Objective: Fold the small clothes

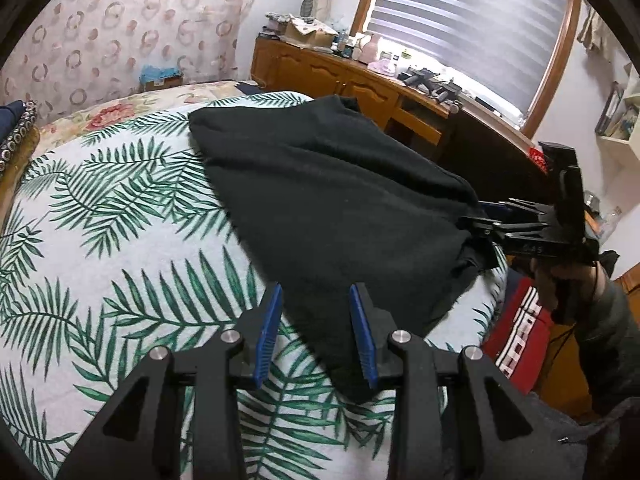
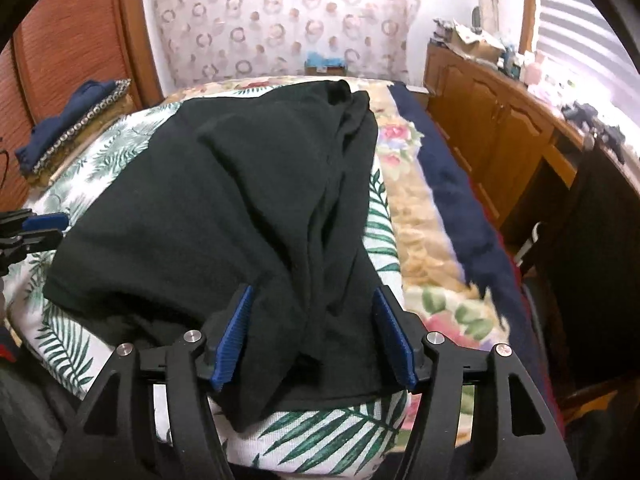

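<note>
The black garment (image 1: 332, 216) hides the right claw (image 1: 476, 222) tips; dresser clutter (image 1: 308, 30) is too small to identify.

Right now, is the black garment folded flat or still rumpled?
Rumpled: the black garment lies bunched on the leaf-print bedspread, creased, its near edge between the open right tool.

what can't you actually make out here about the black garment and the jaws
- What garment the black garment is: bunched folds hide its shape in both views.
- Its near hem, right wrist view: runs behind the right gripper.
- Whether the right gripper grips cloth: in the left wrist view the fabric hides the jaw tips; its own view shows the jaws apart.
- The left gripper: jaws apart, but contact with the cloth beneath is unclear.
</note>
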Demonstrator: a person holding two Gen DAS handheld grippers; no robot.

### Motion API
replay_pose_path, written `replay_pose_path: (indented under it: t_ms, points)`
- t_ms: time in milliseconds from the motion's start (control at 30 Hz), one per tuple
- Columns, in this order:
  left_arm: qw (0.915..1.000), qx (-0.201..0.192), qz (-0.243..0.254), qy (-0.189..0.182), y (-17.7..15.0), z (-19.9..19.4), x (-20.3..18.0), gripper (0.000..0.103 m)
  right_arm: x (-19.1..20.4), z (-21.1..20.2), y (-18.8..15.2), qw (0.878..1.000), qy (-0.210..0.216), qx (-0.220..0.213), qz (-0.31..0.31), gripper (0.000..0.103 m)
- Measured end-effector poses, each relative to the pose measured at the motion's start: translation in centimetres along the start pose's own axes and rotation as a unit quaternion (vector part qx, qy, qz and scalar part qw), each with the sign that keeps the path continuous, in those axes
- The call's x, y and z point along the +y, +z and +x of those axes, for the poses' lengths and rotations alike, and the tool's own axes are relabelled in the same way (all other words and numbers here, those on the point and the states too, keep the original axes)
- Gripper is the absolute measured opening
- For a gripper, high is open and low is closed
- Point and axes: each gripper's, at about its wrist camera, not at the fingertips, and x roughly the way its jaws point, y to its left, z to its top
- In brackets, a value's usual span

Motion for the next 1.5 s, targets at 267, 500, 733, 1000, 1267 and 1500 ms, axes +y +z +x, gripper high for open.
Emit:
replay_pose_path:
  t_ms: [267,500,733,1000,1267,1500]
  points:
    - [0.9995,0.029,0.009,-0.006,-0.5,1.6,-0.6,0.033,-0.1,0.0,-0.1,1.0,-0.007,-0.006,0.001,0.072]
    - [0.9991,0.039,0.015,0.004,-0.7,2.3,-1.1,0.034,-0.6,0.3,-0.2,1.0,0.013,0.0,0.011,0.072]
    - [0.9993,0.037,0.005,-0.001,-0.6,2.2,-1.0,0.034,0.2,0.1,-0.6,0.999,0.038,-0.004,-0.01,0.054]
    - [0.9992,0.027,0.009,-0.028,-0.4,1.8,-0.9,0.008,0.8,-0.3,-0.6,0.996,0.089,-0.01,-0.016,0.013]
    - [0.9975,-0.056,0.002,-0.042,2.9,-2.4,-0.7,0.006,-0.2,-3.5,1.3,0.988,0.124,-0.086,0.027,0.007]
    - [0.9945,-0.099,-0.008,-0.031,7.4,-3.7,1.4,0.006,0.0,-4.8,5.2,0.981,0.134,-0.14,0.031,0.007]
